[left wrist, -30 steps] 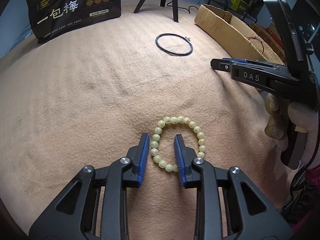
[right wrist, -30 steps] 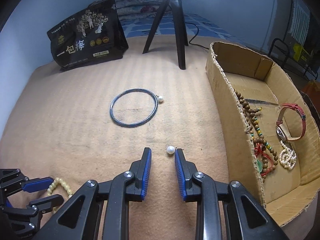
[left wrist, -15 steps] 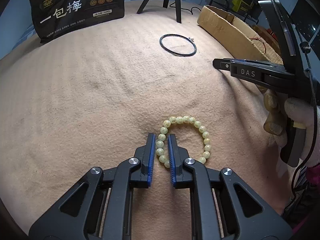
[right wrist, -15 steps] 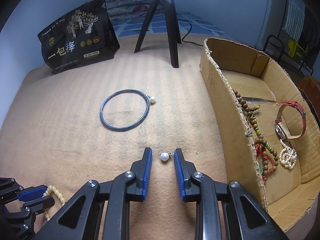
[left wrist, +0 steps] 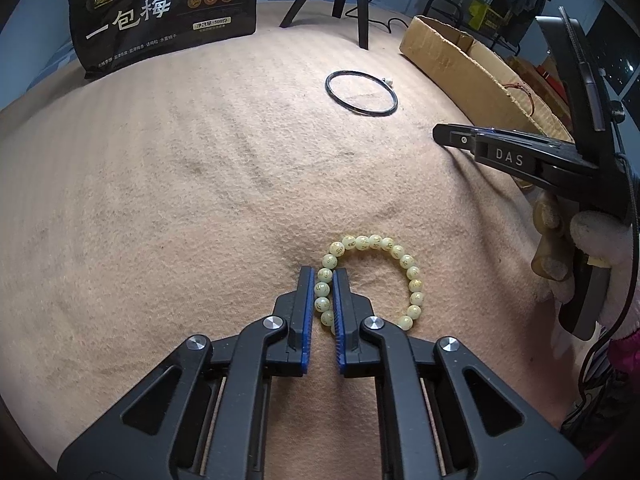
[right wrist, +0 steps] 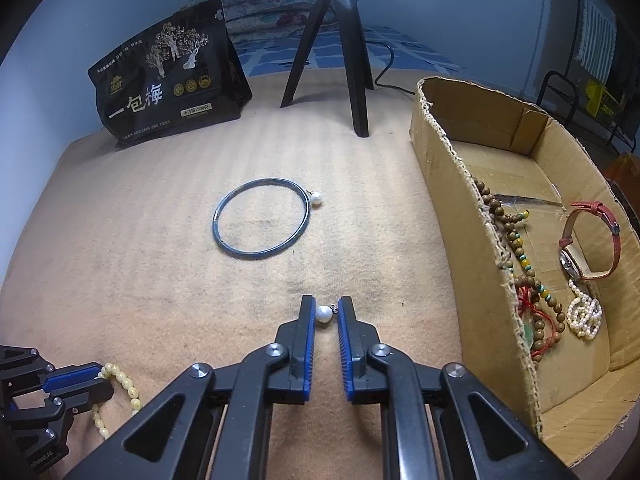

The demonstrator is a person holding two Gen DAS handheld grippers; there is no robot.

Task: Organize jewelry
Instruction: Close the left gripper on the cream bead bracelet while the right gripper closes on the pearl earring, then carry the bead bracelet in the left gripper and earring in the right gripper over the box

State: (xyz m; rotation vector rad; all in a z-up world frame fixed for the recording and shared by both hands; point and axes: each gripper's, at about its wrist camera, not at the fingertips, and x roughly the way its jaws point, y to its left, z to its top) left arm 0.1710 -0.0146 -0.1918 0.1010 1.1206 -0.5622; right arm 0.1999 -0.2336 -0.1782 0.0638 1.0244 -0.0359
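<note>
A pale yellow bead bracelet lies on the tan blanket. My left gripper is shut on its left side; it also shows in the right wrist view with the beads. A loose white pearl earring lies between the fingers of my right gripper, touching the left pad, with a small gap to the right pad. The right gripper also shows from the side. A dark bangle with a second pearl beside it lies farther off. A cardboard box at right holds jewelry.
In the box lie a wooden bead string, a red-strap watch and a small pearl bracelet. A black snack bag and a tripod stand at the back of the blanket.
My left gripper closed on the bracelet's left side. My right gripper moved forward so the pearl now sits between its fingers, which narrowed around it.
</note>
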